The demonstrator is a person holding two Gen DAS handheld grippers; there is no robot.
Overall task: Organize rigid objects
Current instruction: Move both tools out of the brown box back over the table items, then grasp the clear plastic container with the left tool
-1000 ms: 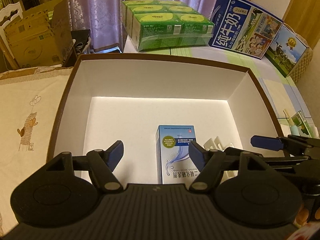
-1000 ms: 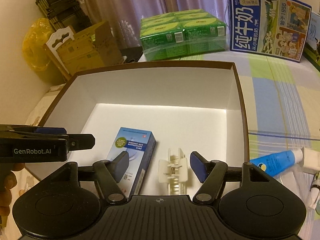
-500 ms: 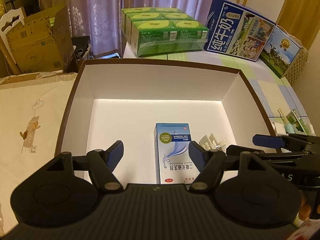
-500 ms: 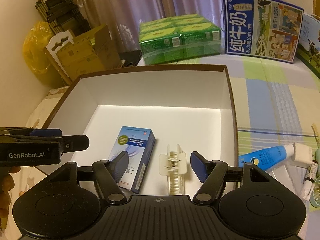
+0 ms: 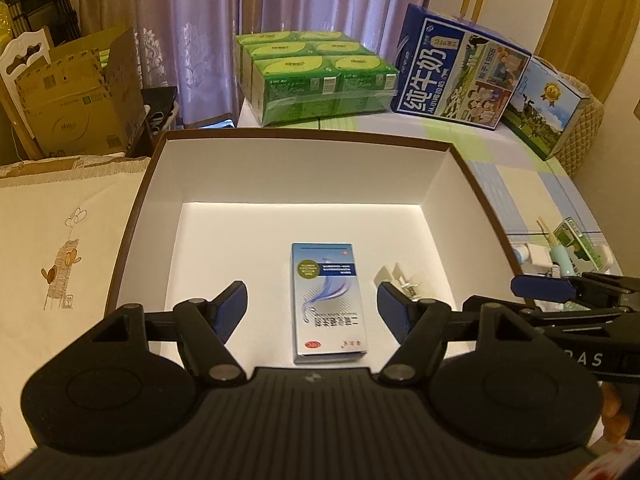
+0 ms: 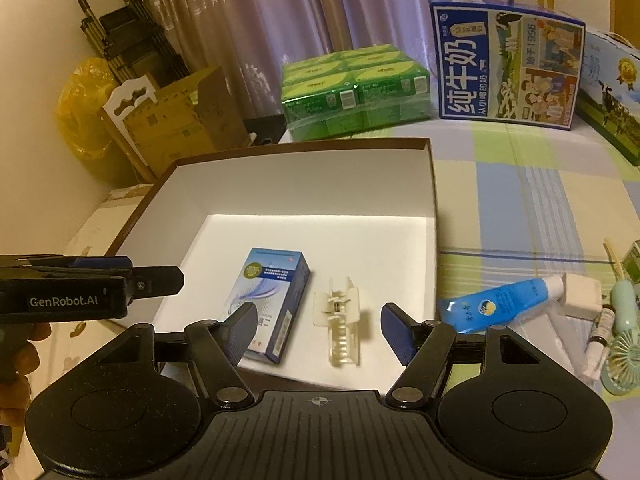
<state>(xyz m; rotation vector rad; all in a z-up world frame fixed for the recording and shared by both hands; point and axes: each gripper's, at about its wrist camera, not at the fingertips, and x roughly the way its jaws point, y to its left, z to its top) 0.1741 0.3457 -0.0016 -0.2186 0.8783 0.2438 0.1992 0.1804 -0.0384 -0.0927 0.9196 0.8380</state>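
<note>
Inside the white, brown-rimmed box (image 6: 432, 216), a blue medicine carton (image 6: 268, 304) lies flat, with a pale translucent hair clip (image 6: 338, 320) just beside it on its right. Left tool (image 5: 312, 308) and right tool (image 6: 318, 326) hover released, empty. A blue tube (image 6: 500, 304) lies on the tabletop outside.

The left gripper (image 5: 312, 308) (jaws spread) hovers over a blue carton (image 5: 328, 302) inside the white box (image 5: 304, 176).
</note>
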